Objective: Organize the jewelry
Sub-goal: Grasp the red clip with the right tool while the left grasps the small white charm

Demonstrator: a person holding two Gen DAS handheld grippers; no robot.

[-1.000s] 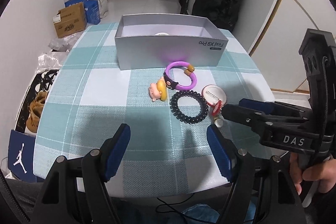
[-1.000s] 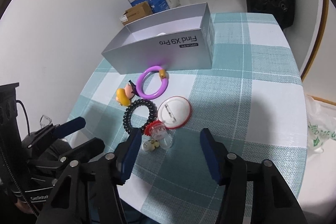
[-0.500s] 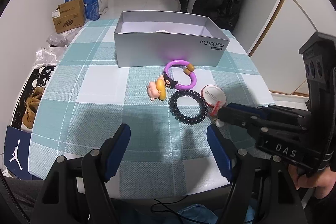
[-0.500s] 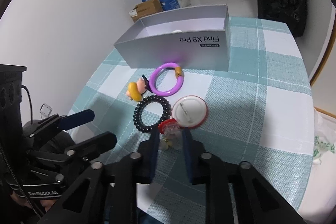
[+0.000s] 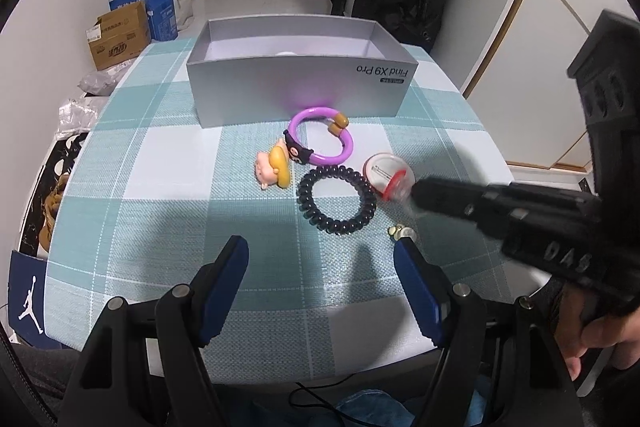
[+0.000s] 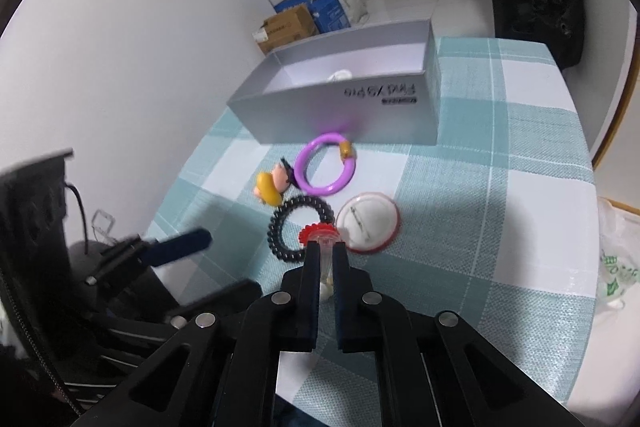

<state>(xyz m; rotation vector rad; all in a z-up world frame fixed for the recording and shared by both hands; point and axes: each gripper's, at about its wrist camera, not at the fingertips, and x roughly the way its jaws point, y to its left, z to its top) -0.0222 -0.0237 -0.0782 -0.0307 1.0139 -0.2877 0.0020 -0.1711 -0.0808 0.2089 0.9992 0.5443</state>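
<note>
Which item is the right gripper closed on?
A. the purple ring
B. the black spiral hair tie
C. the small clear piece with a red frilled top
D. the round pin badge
C: the right gripper is shut on the small clear piece with a red frilled top; the other items lie free on the table.

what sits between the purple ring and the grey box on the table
Nothing: in both wrist views the purple ring lies just before the grey box front wall, only bare checked cloth between.
</note>
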